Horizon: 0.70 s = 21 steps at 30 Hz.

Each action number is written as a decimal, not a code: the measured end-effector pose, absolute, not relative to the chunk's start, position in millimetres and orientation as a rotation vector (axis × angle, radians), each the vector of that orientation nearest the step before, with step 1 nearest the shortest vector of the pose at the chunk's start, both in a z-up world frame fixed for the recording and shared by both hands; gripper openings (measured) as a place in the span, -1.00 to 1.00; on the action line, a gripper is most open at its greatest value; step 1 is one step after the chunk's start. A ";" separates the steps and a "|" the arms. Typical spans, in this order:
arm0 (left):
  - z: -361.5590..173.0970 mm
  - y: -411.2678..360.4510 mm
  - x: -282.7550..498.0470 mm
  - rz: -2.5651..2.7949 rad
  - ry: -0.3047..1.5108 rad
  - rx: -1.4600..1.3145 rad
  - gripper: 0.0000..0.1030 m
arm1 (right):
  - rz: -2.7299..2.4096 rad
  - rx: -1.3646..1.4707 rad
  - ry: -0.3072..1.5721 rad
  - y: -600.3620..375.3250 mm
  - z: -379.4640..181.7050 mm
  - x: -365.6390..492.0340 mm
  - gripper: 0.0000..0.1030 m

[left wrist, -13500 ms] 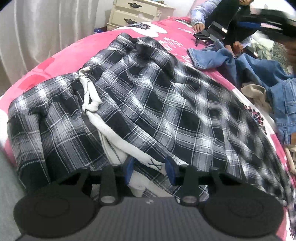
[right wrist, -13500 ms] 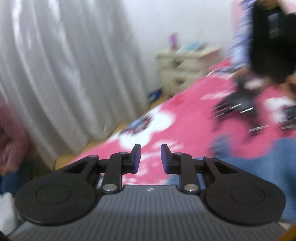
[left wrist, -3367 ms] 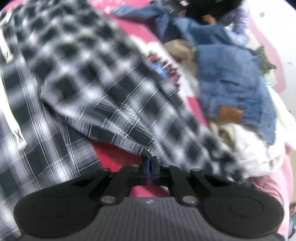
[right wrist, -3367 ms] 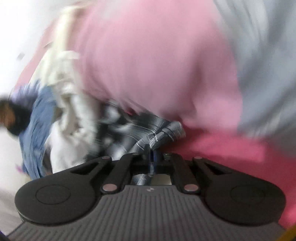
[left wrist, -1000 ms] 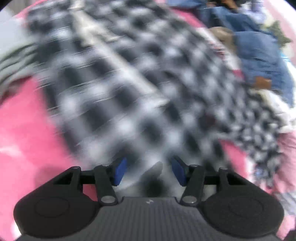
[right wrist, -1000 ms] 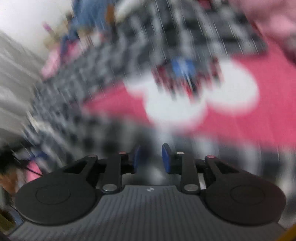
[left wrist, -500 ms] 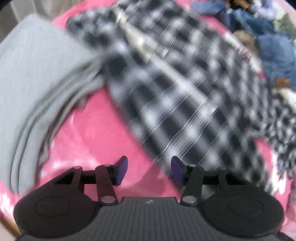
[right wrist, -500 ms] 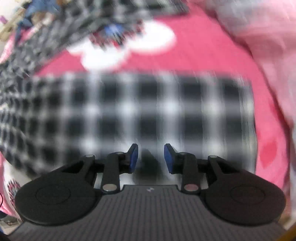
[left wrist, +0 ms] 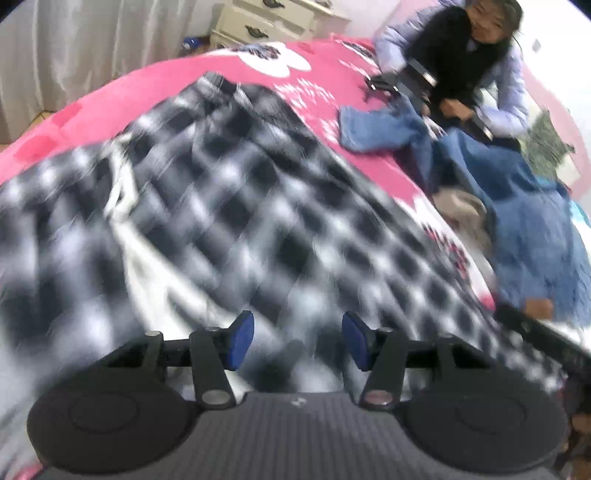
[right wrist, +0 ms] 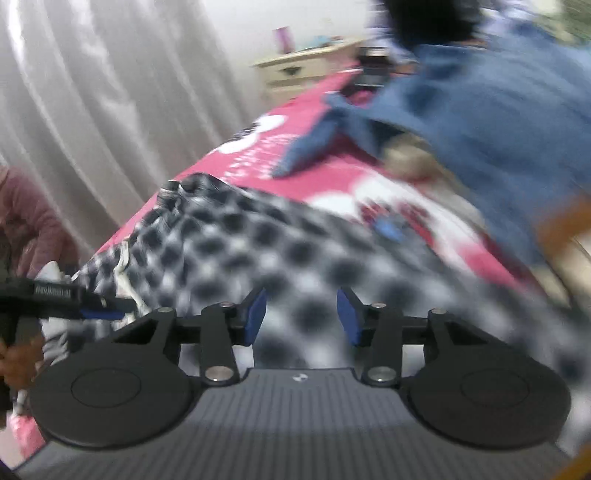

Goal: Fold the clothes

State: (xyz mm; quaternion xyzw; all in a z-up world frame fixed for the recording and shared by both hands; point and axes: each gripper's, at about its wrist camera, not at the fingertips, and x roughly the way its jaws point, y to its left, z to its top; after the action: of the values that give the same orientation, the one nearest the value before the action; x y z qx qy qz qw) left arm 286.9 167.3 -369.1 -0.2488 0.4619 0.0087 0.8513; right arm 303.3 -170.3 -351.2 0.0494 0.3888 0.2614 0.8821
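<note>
— Left wrist view, what does it give you that the other misses?

— A person in a black top [left wrist: 454, 55] sitting beyond the black-and-white checked cotton garment [left wrist: 229, 206], and the cream wooden drawer chest [left wrist: 269, 18] past its far end. My right wrist view shows my other hand instead: off the garment's left edge a hand [right wrist: 16, 360] grips the left gripper [right wrist: 99, 314].

— And your hands' pose?

— Both tools tilt down over the garment, which lies spread across the pink printed bedspread [left wrist: 110, 99], with crumpled blue denim clothes [left wrist: 524, 206] heaped to its right.

— The jaws?

— My left gripper [left wrist: 297, 339] stands parted, nothing pinched. My right gripper [right wrist: 301, 315] is opening, its blue pads [right wrist: 256, 315] clear of the blurred cloth below.
</note>
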 end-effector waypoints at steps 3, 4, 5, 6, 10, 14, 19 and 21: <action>-382.6 174.1 312.2 0.044 0.955 -0.536 0.04 | 0.614 0.039 0.823 -126.5 -358.0 355.7 -0.09; -387.4 177.1 319.7 0.051 0.950 -0.540 0.04 | 0.637 0.008 0.822 -110.6 -360.9 372.7 -0.06; -392.3 180.2 327.2 0.059 0.945 -0.545 0.04 | 0.648 -0.023 0.820 -97.6 -363.0 386.0 -0.04; -399.0 182.8 331.4 0.063 0.948 -0.547 0.04 | 0.658 -0.048 0.826 -86.9 -367.7 398.4 -0.01; -416.2 188.1 340.9 0.055 0.933 -0.543 0.05 | 0.686 -0.109 0.878 -56.4 -388.9 439.0 0.06; -417.9 188.0 340.0 0.039 0.922 -0.536 0.08 | 0.742 -0.168 0.972 -37.9 -407.0 463.2 0.07; -418.5 196.7 337.0 0.027 0.915 -0.588 0.07 | 0.786 -0.287 0.986 -27.6 -405.9 461.6 -0.83; -418.5 200.1 336.0 0.020 0.914 -0.609 0.07 | 0.807 -0.271 0.969 -31.8 -397.1 456.4 -0.90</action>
State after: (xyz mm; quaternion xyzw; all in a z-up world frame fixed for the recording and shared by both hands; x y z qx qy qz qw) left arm 336.0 200.1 -418.5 -0.2894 0.4343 0.0096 0.8530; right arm 456.4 -31.8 -397.1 -0.1264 0.4516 0.3763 0.7991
